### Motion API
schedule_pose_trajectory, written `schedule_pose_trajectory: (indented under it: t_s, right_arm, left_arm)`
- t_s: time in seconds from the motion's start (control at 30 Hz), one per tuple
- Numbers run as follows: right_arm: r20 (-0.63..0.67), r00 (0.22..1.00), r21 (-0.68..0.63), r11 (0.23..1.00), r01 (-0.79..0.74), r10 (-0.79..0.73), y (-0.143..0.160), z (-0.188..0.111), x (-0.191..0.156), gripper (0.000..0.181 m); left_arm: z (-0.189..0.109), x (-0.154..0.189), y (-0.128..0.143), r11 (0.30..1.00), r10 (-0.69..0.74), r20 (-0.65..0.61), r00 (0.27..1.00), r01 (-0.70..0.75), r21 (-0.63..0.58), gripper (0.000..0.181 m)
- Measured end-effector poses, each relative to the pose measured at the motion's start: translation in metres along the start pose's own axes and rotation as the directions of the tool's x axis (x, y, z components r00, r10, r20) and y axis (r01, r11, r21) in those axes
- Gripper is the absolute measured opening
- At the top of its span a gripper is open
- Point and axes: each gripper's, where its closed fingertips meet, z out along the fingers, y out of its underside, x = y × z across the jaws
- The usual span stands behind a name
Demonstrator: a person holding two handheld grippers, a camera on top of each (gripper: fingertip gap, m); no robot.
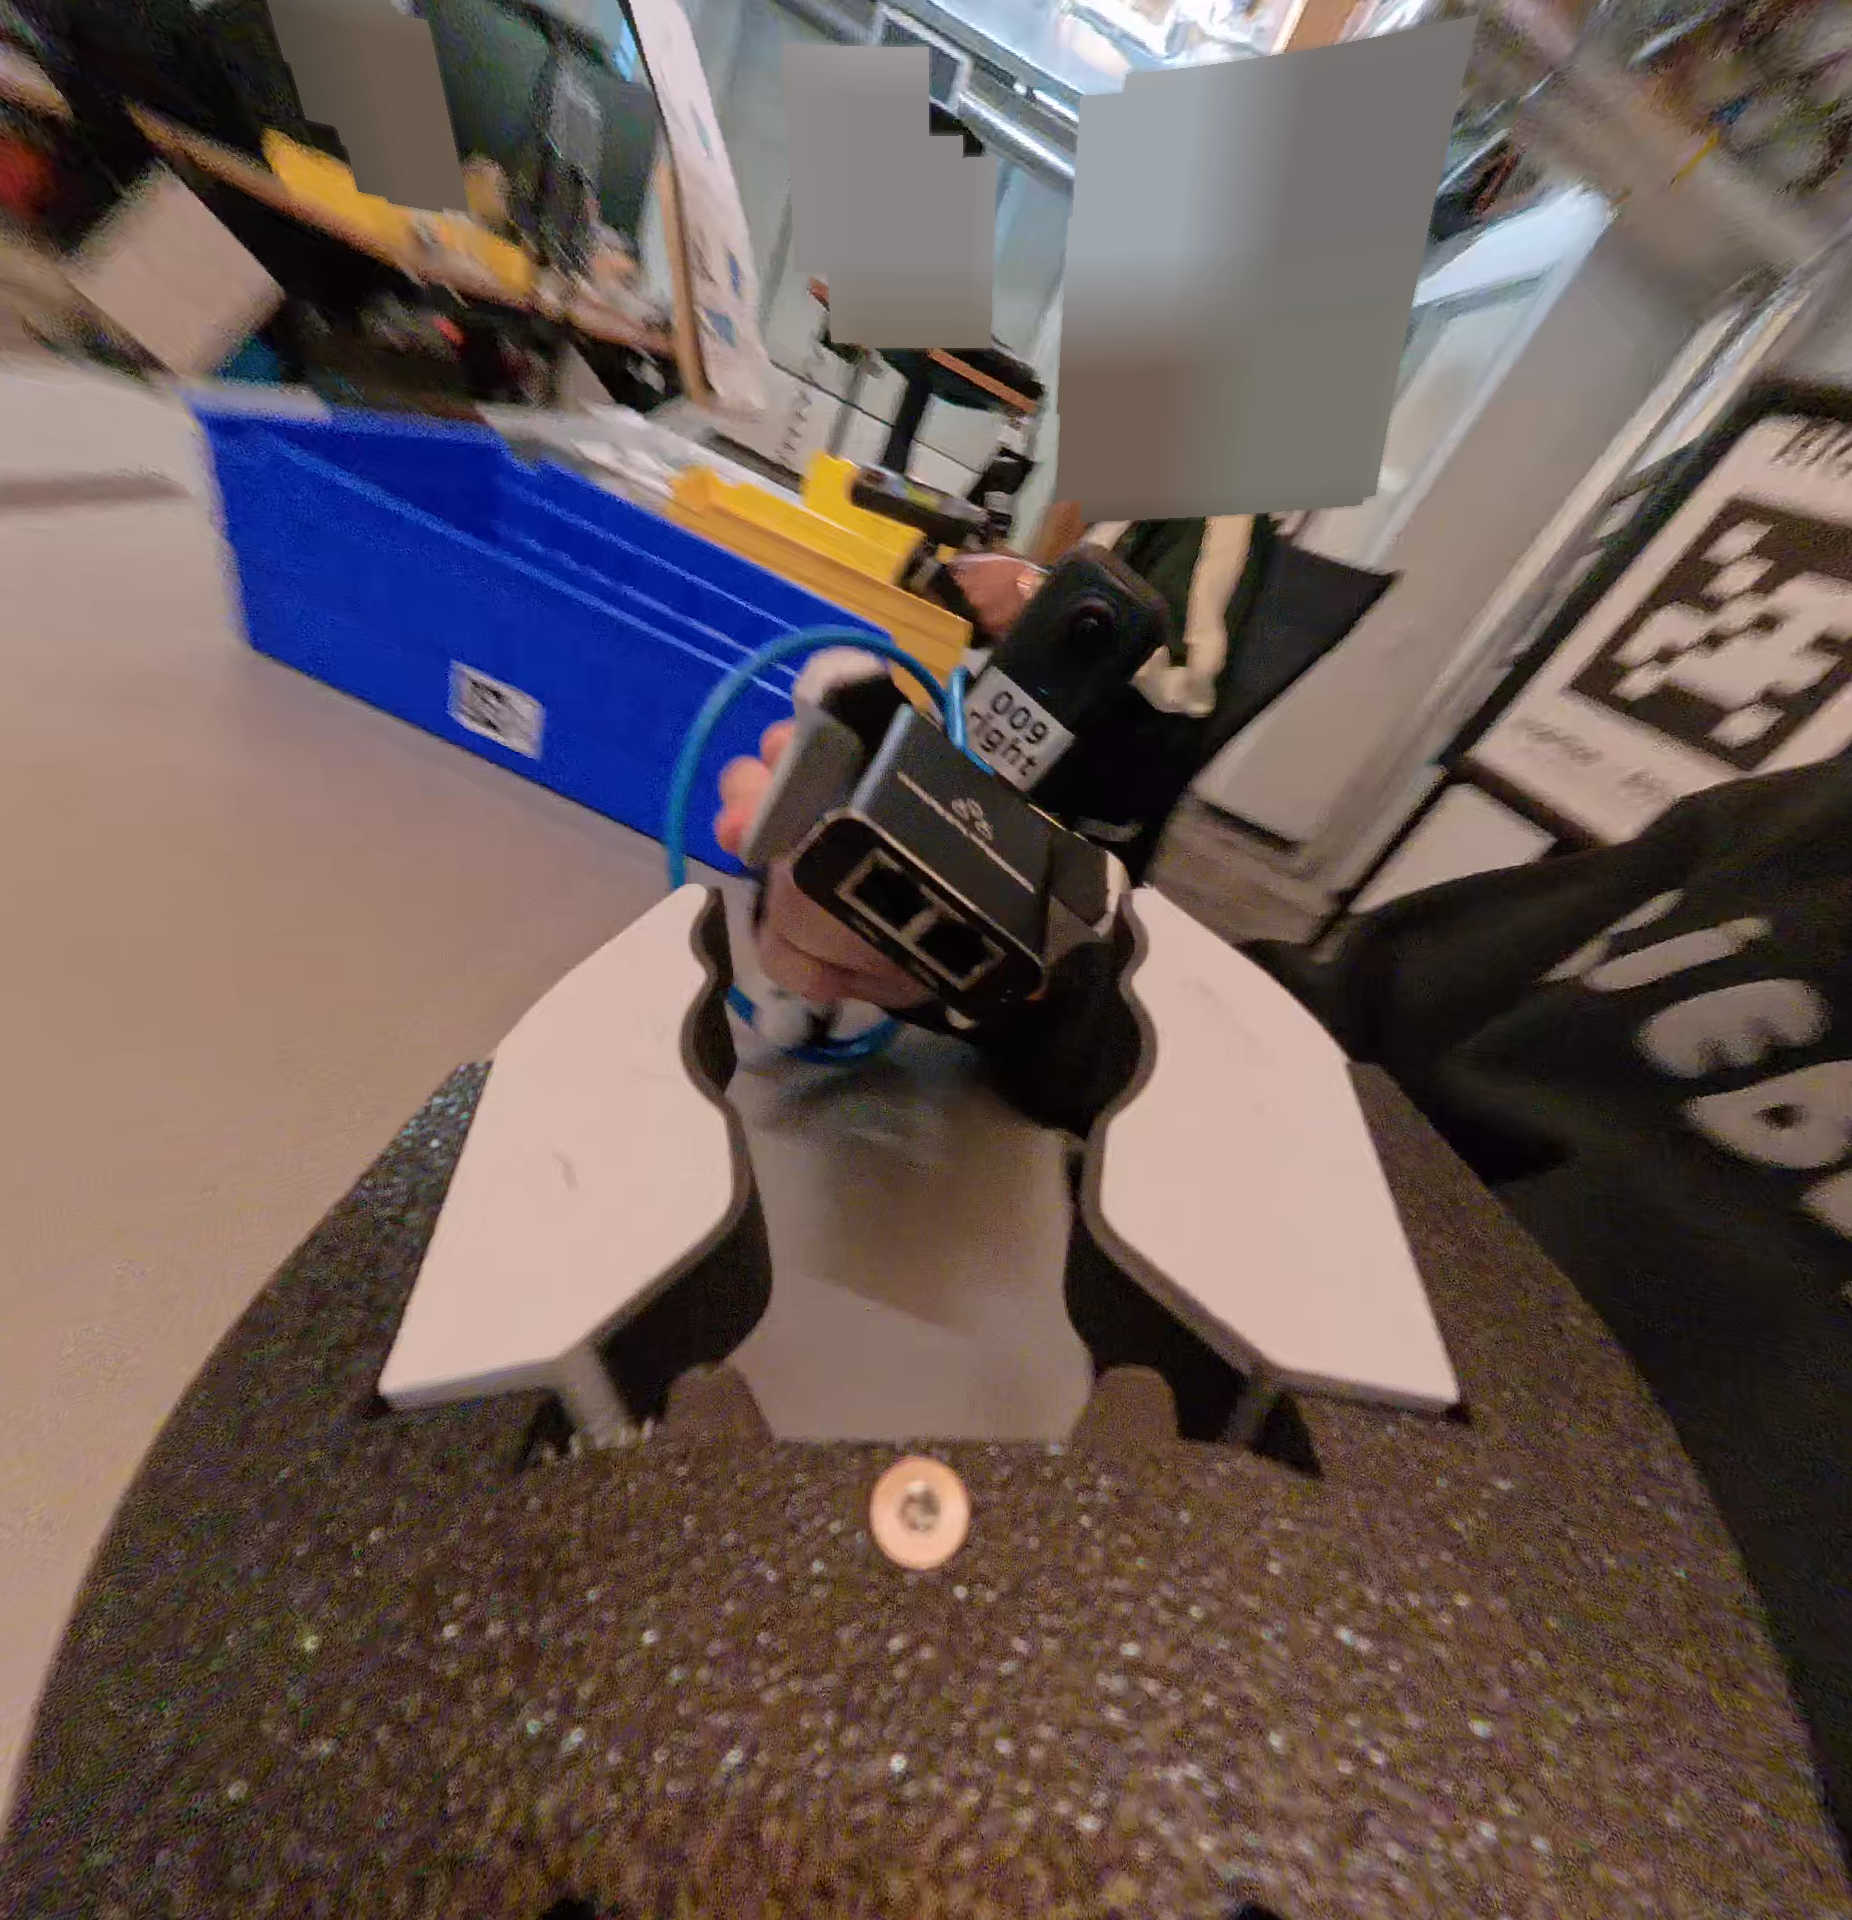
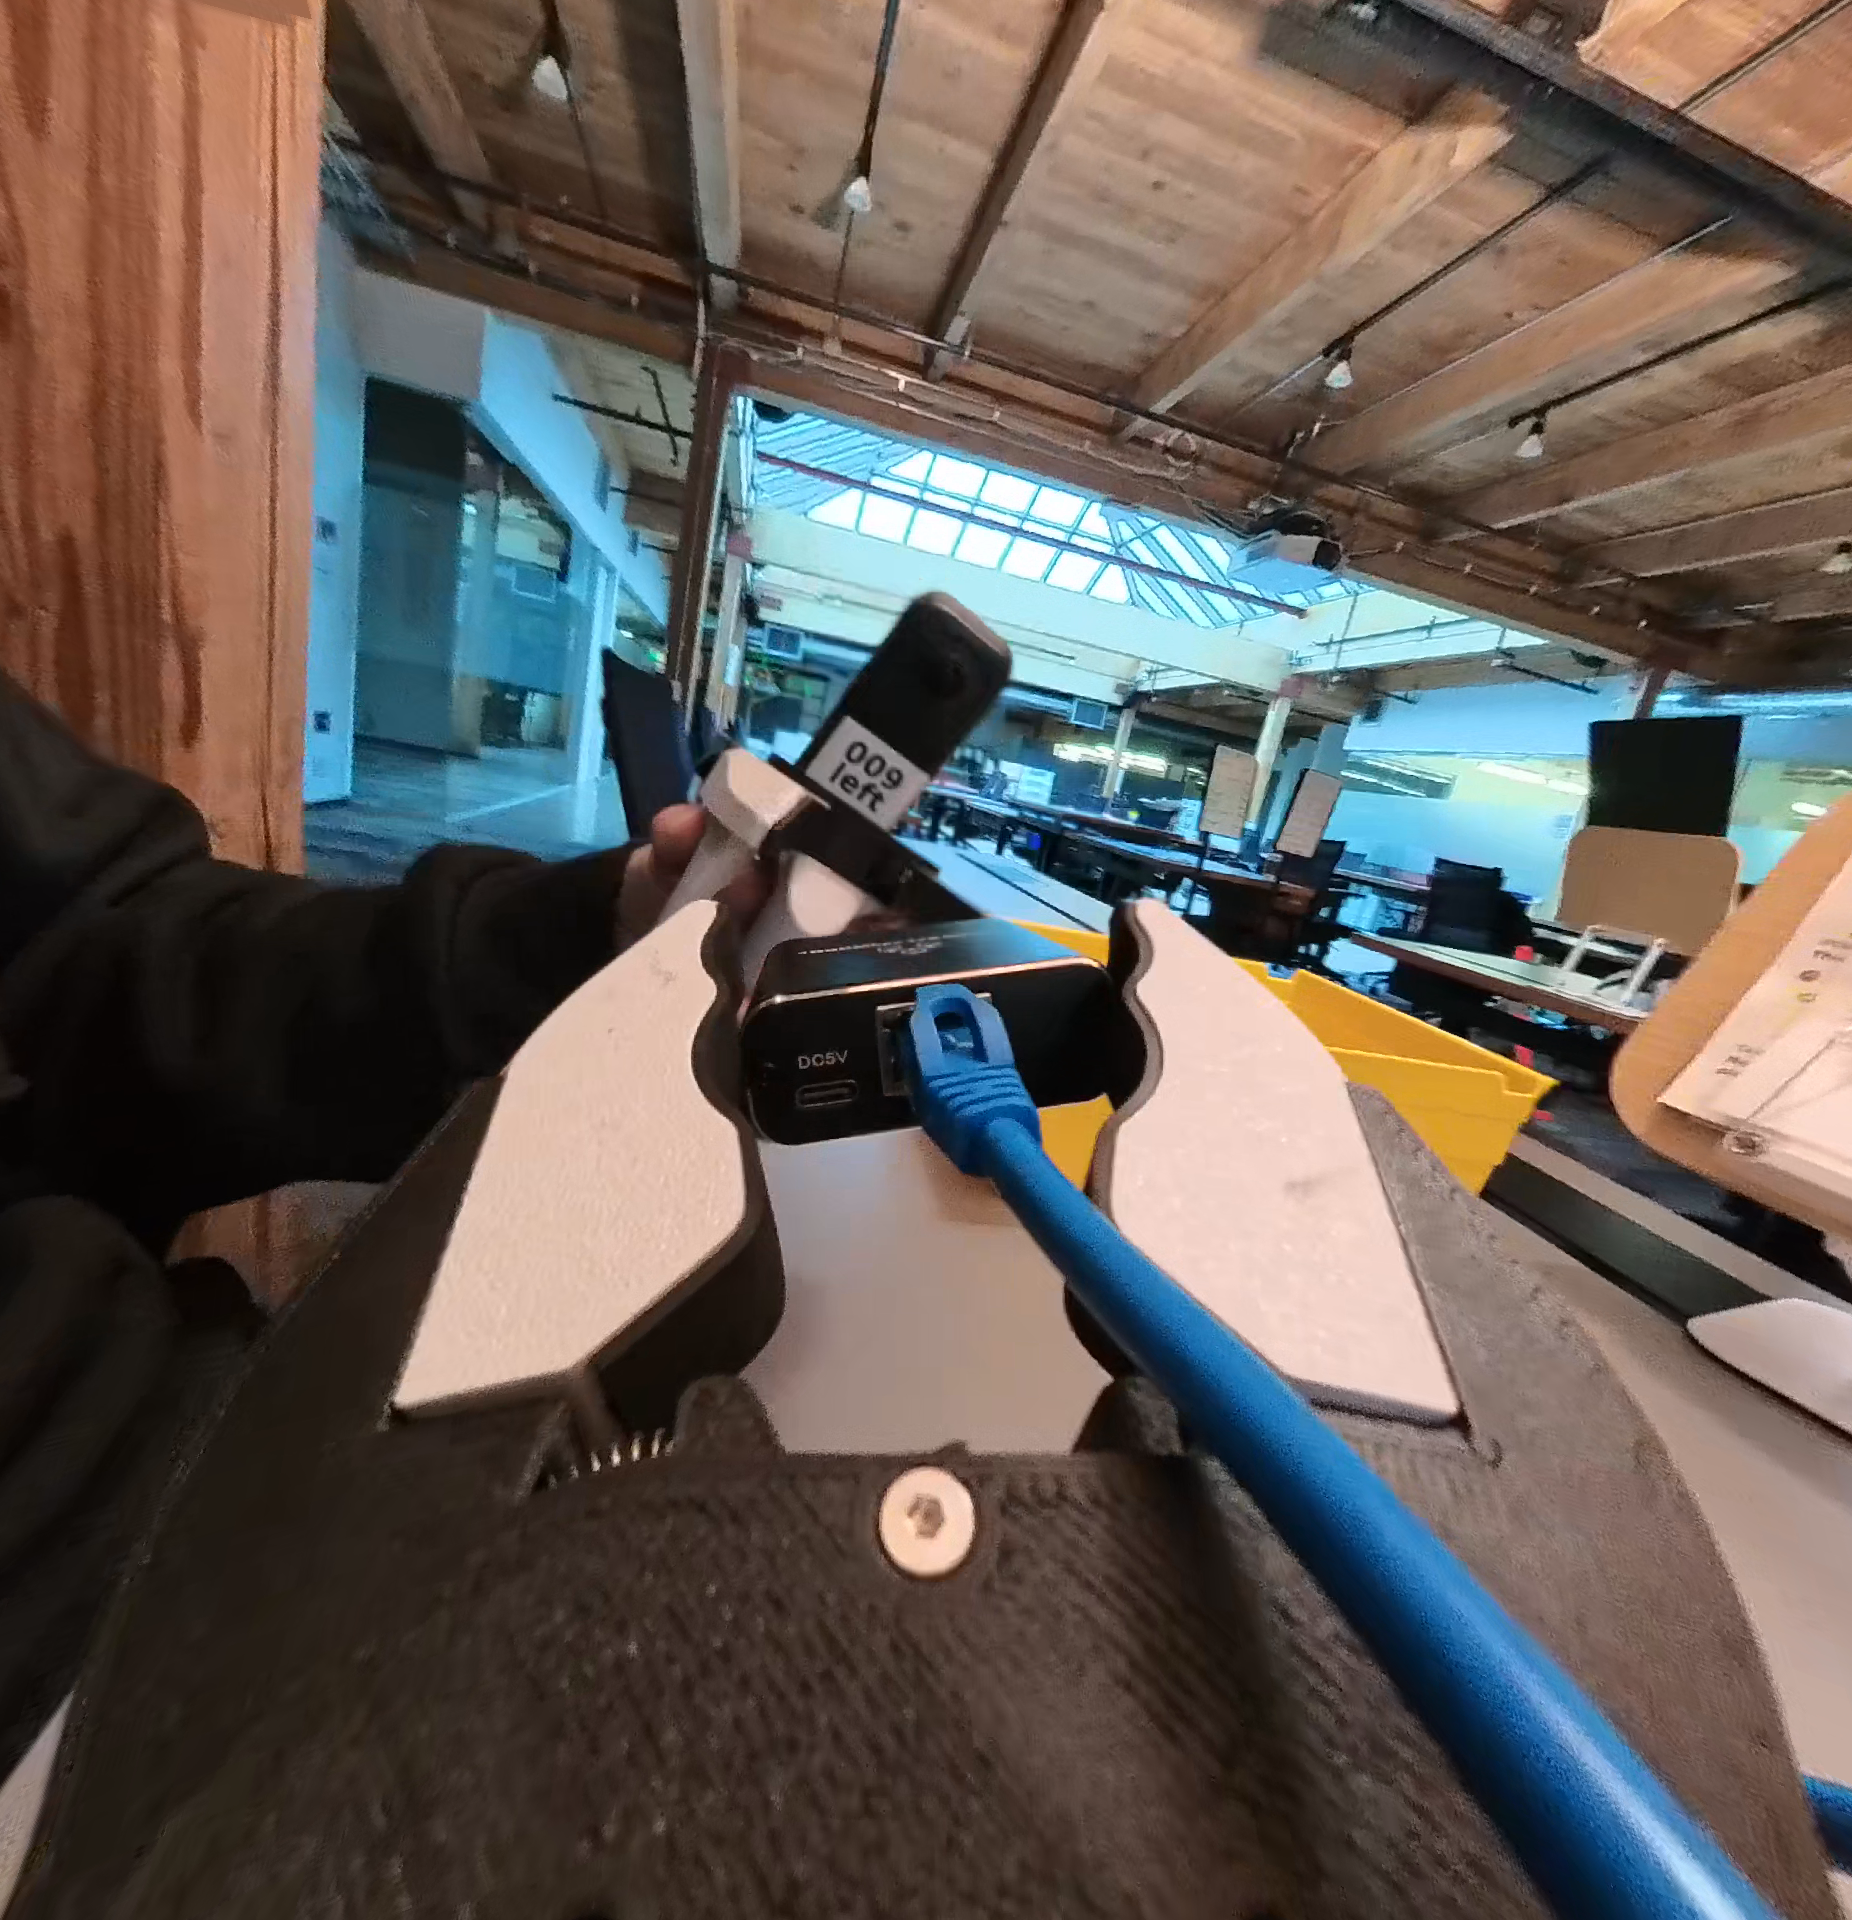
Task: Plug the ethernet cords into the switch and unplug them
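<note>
Your right gripper [image 2: 927, 1023] clamps the switch [image 2: 927, 1023] aloft, bracing it; blue cord [image 2: 969, 1081] seated in its rear port. Left gripper [image 1: 917, 914] faces the switch's two empty ports, fingers wide, empty.

The left hand-held gripper [image 1: 917, 920] points forward with its two pale fingers spread wide and nothing touching them. Facing it, tip to tip and close, the right hand-held gripper [image 2: 920, 925] has its fingers closed against the two sides of the switch [image 2: 849, 1039], carried off the counter. The left hand [image 2: 683, 862] wraps its gripper's handle, the arm in a black sleeve [image 2: 330, 987]. The bare right hand [image 1: 808, 951] grips from beneath.
</note>
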Motion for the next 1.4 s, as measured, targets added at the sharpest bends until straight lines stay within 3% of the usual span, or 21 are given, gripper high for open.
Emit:
schedule_pose_trajectory:
  t_s: [0.1, 0.17, 0.23, 0.3, 0.47, 0.6, 0.77, 0.9, 1.0, 1.13, 1.2, 1.23, 1.3, 1.37, 1.4]
  right_arm:
    - [0.011, 0.998, -0.052, 0.997, 0.061, -0.061, 0.007, 0.005, -0.005, 0.068]
    - [0.015, 0.995, -0.096, 0.991, 0.096, -0.095, 0.013, 0.008, -0.008, 0.068]
    - [0.009, 0.994, -0.128, 0.985, 0.114, -0.113, 0.018, 0.009, -0.008, 0.068]
    - [0.020, 0.990, -0.172, 0.975, 0.138, -0.136, 0.024, 0.007, -0.008, 0.068]
    - [0.067, 0.979, -0.258, 0.945, 0.202, -0.191, 0.034, 0.003, -0.015, 0.068]
    - [0.080, 0.957, -0.310, 0.905, 0.291, -0.280, 0.036, 0.006, -0.017, 0.070]
    - [0.078, 0.959, -0.316, 0.906, 0.282, -0.272, 0.037, 0.009, -0.017, 0.069]
    - [-0.069, 0.977, -0.266, 0.947, 0.177, -0.202, 0.027, 0.016, 0.000, 0.069]
    - [-0.175, 0.974, -0.244, 0.965, 0.099, -0.144, 0.030, 0.014, 0.015, 0.069]
    - [-0.262, 0.965, -0.200, 0.979, -0.025, -0.029, 0.029, 0.006, 0.031, 0.069]
    - [-0.315, 0.948, -0.174, 0.979, -0.103, 0.043, 0.028, -0.003, 0.044, 0.068]
    - [-0.305, 0.947, -0.177, 0.972, -0.155, 0.096, 0.030, -0.007, 0.045, 0.068]
    - [-0.293, 0.937, -0.152, 0.959, -0.240, 0.189, 0.030, -0.012, 0.046, 0.068]
    - [-0.238, 0.928, -0.133, 0.937, -0.324, 0.287, 0.028, -0.009, 0.039, 0.068]
    - [-0.223, 0.926, -0.125, 0.933, -0.338, 0.306, 0.027, -0.006, 0.036, 0.068]
  left_arm:
    - [0.017, 0.009, 0.025, 0.964, -0.255, -0.150, 0.955, 0.238, -0.120, 0.058]
    - [0.024, 0.017, 0.026, 0.930, -0.368, -0.257, 0.894, 0.347, -0.122, 0.048]
    - [0.026, 0.010, 0.022, 0.909, -0.414, -0.262, 0.872, 0.408, -0.081, 0.031]
    - [0.026, 0.008, 0.028, 0.884, -0.468, -0.239, 0.851, 0.451, -0.126, 0.028]
    - [0.024, 0.013, 0.039, 0.862, -0.485, -0.112, 0.868, 0.452, -0.231, 0.025]
    - [0.022, 0.023, 0.037, 0.864, -0.473, -0.129, 0.872, 0.430, -0.262, 0.025]
    - [0.019, 0.023, 0.036, 0.855, -0.498, -0.166, 0.851, 0.450, -0.257, 0.025]
    - [0.020, 0.011, 0.007, 0.934, -0.356, -0.166, 0.920, 0.353, -0.049, 0.029]
    - [0.019, -0.012, -0.004, 0.983, -0.161, 0.026, 0.987, 0.157, 0.096, 0.038]
    - [0.013, -0.023, -0.015, 0.983, 0.114, 0.225, 0.968, -0.143, 0.119, 0.053]
    - [0.004, -0.023, -0.022, 0.930, 0.325, 0.323, 0.889, -0.362, 0.060, 0.060]
    - [-0.001, -0.023, -0.023, 0.873, 0.453, 0.374, 0.809, -0.487, -0.004, 0.060]
    - [-0.011, -0.027, -0.021, 0.676, 0.706, 0.450, 0.547, -0.709, -0.199, 0.070]
    - [-0.012, -0.028, -0.014, 0.404, 0.880, 0.413, 0.236, -0.830, -0.385, 0.069]
    - [-0.008, -0.028, -0.009, 0.290, 0.920, 0.375, 0.118, -0.847, -0.445, 0.067]
